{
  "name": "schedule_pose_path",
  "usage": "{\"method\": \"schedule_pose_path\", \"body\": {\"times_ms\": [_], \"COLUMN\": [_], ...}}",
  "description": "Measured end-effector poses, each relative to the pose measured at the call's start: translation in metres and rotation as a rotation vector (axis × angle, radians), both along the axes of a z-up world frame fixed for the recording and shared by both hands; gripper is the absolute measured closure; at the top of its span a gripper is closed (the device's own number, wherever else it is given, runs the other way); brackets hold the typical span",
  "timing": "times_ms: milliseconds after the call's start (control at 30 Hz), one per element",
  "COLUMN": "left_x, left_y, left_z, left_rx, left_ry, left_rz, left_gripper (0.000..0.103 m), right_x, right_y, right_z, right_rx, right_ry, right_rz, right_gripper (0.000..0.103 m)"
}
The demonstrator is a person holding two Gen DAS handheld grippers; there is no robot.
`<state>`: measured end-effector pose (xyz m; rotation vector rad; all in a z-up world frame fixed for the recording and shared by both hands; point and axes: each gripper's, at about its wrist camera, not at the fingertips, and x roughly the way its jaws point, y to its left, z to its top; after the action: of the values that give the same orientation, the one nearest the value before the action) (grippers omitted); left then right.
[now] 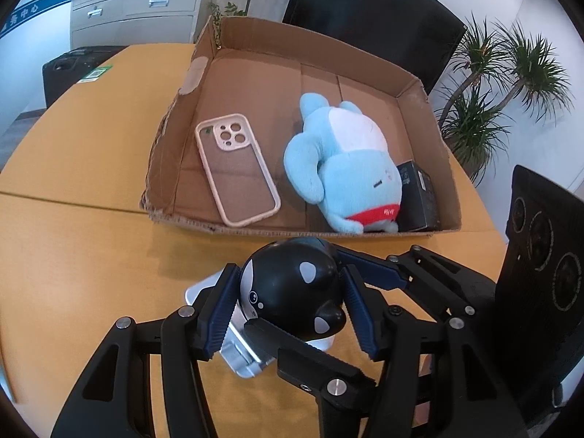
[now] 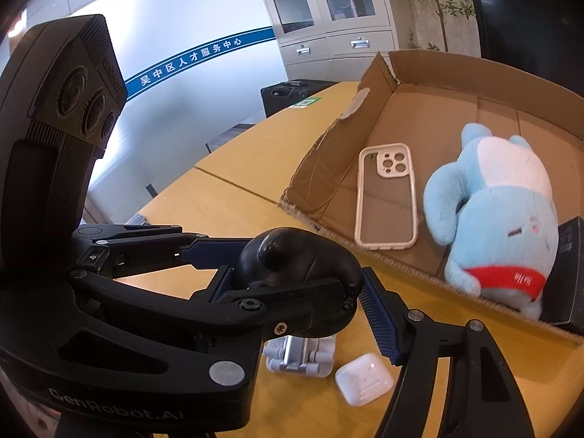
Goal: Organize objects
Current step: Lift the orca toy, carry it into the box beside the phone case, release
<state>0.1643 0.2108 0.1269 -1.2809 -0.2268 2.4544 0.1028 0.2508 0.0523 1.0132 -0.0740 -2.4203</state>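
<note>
A black orca toy [image 1: 292, 284] sits on a silver folding stand [image 1: 241, 357] on the yellow table, just in front of the cardboard box [image 1: 189, 84]. My left gripper [image 1: 290, 310] straddles the toy with its blue pads close to both sides, jaws open. My right gripper [image 2: 303, 303] also reaches around the toy [image 2: 303, 266] from the right, crossing the left one, jaws open. In the box lie a pink phone case [image 1: 237, 168], a blue plush toy [image 1: 346, 168] and a black box [image 1: 419, 197]. A white earbud case [image 2: 365, 383] lies on the table by the stand [image 2: 299, 361].
A black office chair [image 1: 372, 18] stands behind the box. Potted plants [image 1: 500, 84] are at the right. A grey cabinet [image 1: 135, 3] and a black case [image 1: 69, 69] stand beyond the table's far left edge.
</note>
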Motion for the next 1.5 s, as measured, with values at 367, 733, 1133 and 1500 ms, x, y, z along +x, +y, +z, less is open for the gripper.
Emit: {"method": "schedule_pose_path", "body": {"times_ms": [367, 733, 1133, 1500], "left_x": [-0.057, -0.093, -0.109, -0.118], "left_y": [0.006, 0.004, -0.002, -0.003], "left_z": [0.006, -0.015, -0.024, -0.038], "left_rx": [-0.037, -0.044, -0.028, -0.027], "left_ry": [0.012, -0.037, -0.058, -0.084], "left_rz": [-0.034, -0.046, -0.035, -0.035], "left_gripper": [0.048, 0.049, 0.048, 0.048], "right_x": [-0.055, -0.094, -0.109, -0.115], "right_y": [0.008, 0.01, 0.009, 0.006], "right_z": [0.01, -0.011, -0.019, -0.029], "right_rx": [0.012, 0.02, 0.021, 0.035], "right_ry": [0.01, -0.039, -0.058, -0.082], "right_rz": [-0.017, -0.012, -0.013, -0.006], "right_gripper": [0.034, 0.034, 0.034, 0.034]}}
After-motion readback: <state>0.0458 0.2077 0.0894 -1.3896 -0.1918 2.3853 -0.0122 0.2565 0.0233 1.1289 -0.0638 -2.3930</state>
